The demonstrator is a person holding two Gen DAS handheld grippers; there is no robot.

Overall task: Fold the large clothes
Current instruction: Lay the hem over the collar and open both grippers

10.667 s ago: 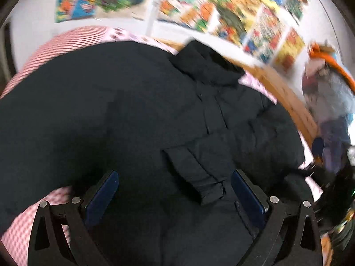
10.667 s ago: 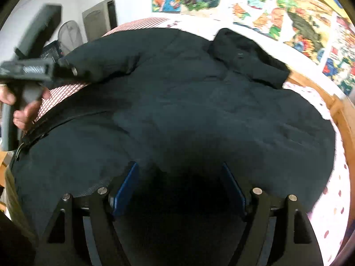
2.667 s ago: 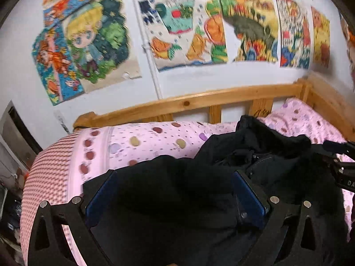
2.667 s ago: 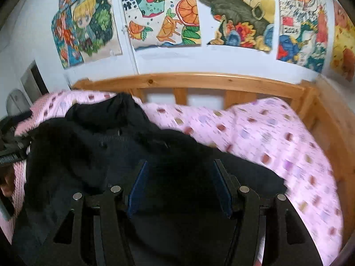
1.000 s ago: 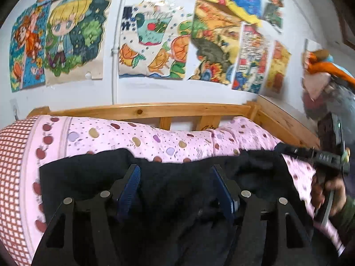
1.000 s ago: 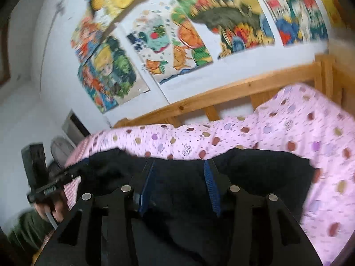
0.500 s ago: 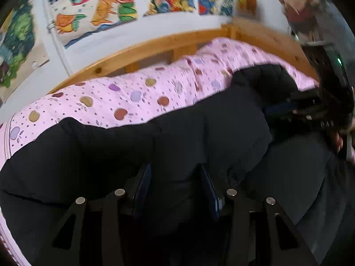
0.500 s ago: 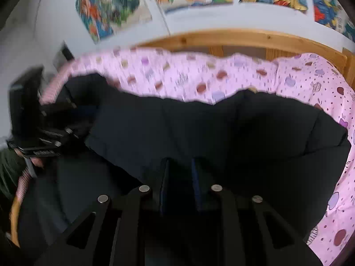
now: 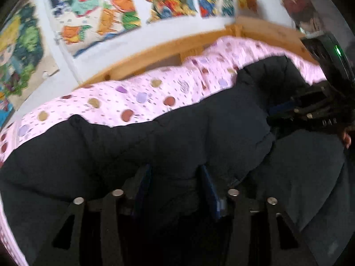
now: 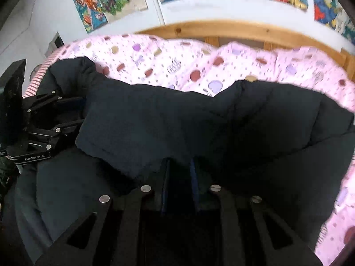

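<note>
A large black padded coat (image 9: 199,133) lies on a pink spotted bed, with its far part doubled over toward me as a thick fold (image 10: 199,119). My left gripper (image 9: 176,175) is shut on the near edge of that fold. My right gripper (image 10: 178,170) is shut on the same folded edge further right. Each gripper shows in the other's view: the right one at the right of the left wrist view (image 9: 310,108), the left one at the left of the right wrist view (image 10: 44,122).
The pink spotted bedsheet (image 10: 177,62) shows beyond the coat. A wooden bed rail (image 10: 233,31) runs behind it under a white wall with colourful posters (image 9: 124,11). A striped pink cover (image 10: 37,77) lies at the left edge.
Both grippers closed on the coat's far part and pulled it back toward me, doubling it over the lower part. In the last half second the fold came slightly nearer.
</note>
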